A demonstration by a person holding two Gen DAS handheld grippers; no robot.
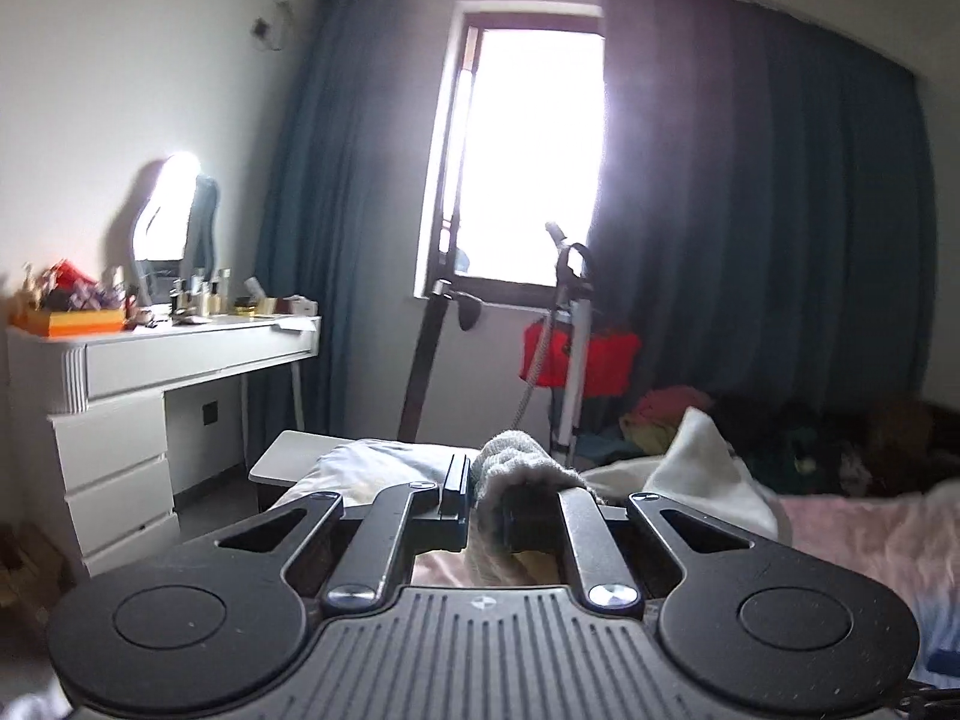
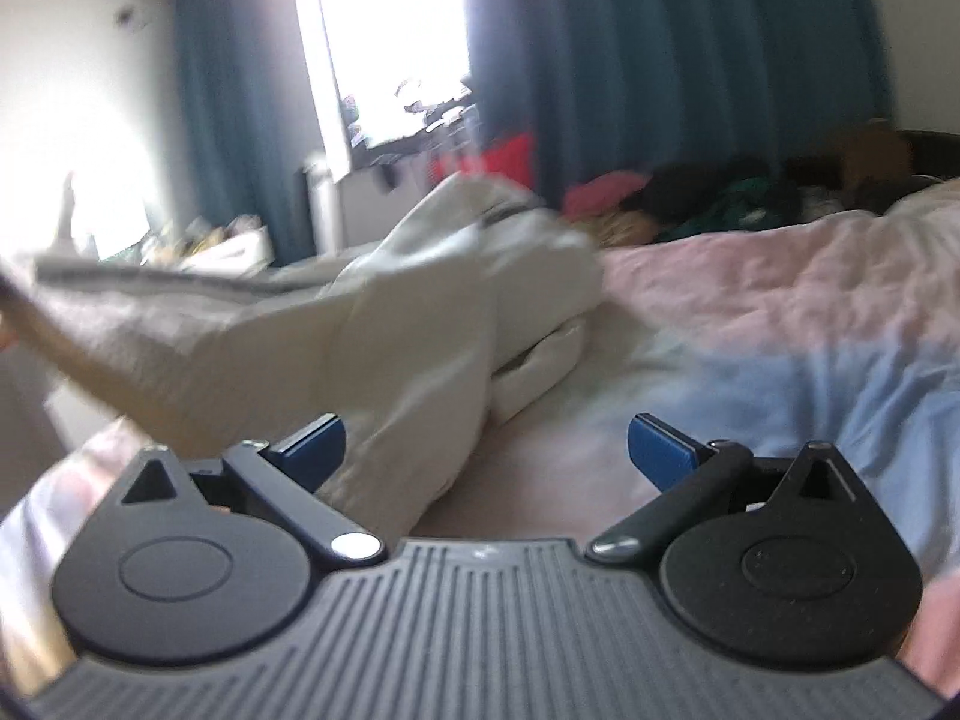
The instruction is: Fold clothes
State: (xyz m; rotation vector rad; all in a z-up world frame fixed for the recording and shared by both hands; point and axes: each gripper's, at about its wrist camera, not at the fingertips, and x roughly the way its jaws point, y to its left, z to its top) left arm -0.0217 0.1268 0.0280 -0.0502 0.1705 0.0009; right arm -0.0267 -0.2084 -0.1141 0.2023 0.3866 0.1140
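Cream-white garment, soft knit-looking cloth, rumpled, with a thin grey band near its far edge. It lies on the bed, over the pink and pale-blue cover, on the left half of the right wrist view. Part of it is bunched in thick folds near the middle; one long piece is pulled out straight and taut, running from the bunched folds toward the left edge of that view, rising as it goes. So the long axis runs roughly left-right across the bed, slanted up to the left. Right wrist view is blurred, finer details not readable.

Left gripper: fingers clamped together on a ribbed greyish-white cuff or hem of the garment, cloth bulging up over and hanging below the fingers. More of the white cloth peaks up beyond it on the bed.

Right gripper: blue fingertips spread wide, holding nothing; a fold of the garment lies just beside the left fingertip, contact cannot be told.

Behind: dark blue curtains, bright window, white dresser with clutter, pile of dark and coloured clothes at the bed's far end.
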